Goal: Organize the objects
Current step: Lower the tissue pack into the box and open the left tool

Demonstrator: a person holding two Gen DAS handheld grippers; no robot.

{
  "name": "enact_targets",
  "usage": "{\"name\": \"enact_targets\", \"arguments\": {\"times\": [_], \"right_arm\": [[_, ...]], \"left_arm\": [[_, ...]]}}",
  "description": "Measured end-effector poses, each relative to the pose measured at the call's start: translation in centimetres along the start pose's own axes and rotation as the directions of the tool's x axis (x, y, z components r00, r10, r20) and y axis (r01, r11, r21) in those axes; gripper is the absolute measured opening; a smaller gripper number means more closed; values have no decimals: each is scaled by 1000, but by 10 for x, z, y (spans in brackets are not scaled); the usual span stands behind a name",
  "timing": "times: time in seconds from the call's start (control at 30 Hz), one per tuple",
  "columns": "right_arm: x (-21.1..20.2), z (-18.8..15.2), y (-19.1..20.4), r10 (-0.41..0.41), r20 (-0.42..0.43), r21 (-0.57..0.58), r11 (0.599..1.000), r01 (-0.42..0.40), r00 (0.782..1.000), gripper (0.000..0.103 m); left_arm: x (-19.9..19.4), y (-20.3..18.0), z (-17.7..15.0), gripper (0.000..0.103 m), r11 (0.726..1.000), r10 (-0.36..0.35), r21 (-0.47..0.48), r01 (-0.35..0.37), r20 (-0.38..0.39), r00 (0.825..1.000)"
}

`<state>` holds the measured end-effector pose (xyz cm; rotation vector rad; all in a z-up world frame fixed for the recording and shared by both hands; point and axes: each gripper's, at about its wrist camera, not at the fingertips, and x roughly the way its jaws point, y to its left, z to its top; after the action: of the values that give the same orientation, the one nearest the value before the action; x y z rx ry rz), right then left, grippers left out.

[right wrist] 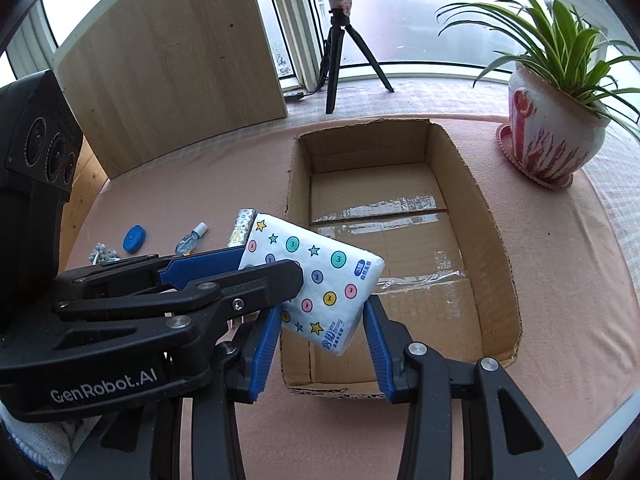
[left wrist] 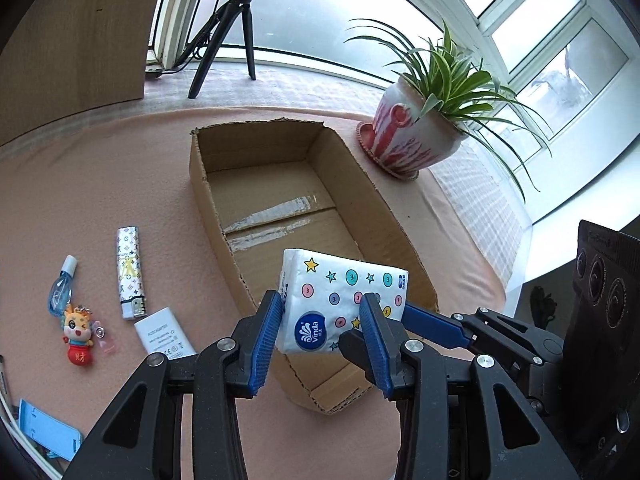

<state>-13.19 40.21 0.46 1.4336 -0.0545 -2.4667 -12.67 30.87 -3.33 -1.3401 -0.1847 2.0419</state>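
Note:
A white tissue pack [left wrist: 344, 300] printed with stars and coloured dots hangs tilted above the near end of an open cardboard box [left wrist: 208, 184]. My left gripper [left wrist: 322, 320] is shut on its lower part, one blue pad on each side. My right gripper [right wrist: 324, 328] is shut on the same tissue pack [right wrist: 316, 276] at its near end. In the left wrist view the right gripper's blue finger [left wrist: 432, 324] reaches in from the right. The left gripper's black and blue fingers [right wrist: 240, 276] cross in from the left in the right wrist view. The box [right wrist: 492, 240] holds nothing, only tape on its floor.
On the pink cloth left of the box lie a patterned lighter [left wrist: 129, 272], a small bottle [left wrist: 60, 284], a dragon keychain [left wrist: 78, 336], a white charger [left wrist: 162, 334], a blue cap [right wrist: 134, 239] and beads [right wrist: 102, 254]. A potted plant [left wrist: 412, 136], a tripod [left wrist: 224, 40] and a wooden board [right wrist: 172, 64] stand behind.

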Motion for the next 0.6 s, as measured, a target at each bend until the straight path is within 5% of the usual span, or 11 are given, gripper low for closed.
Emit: {"name": "enact_targets", "arguments": {"times": [0.2,0.27,0.33,0.43,0.6], "right_arm": [[0,1,-20,-22,-1,15,1000,22,1000,39],[-1,1,-23,-28,-1,12,1000,28,1000,39],[0,2,-24,-41,-2,0,999,41,999,39],[2,1,-24,-66,-3,-11,998,66,998,49],[4,0,-23,-43,-8,6,999,43,999,49]], "left_arm": [[17,-11,6,44,1000,-2,9,2,-8,1000],[21,-10,8,52,1000,14,5,-13,-9,1000],[22,-5,8,80,999,46,-7,-46,-16,999],[18,3,5,80,998,65,-17,-65,-6,998],[1,22,1,80,994,100,-43,-100,9,995]]}}
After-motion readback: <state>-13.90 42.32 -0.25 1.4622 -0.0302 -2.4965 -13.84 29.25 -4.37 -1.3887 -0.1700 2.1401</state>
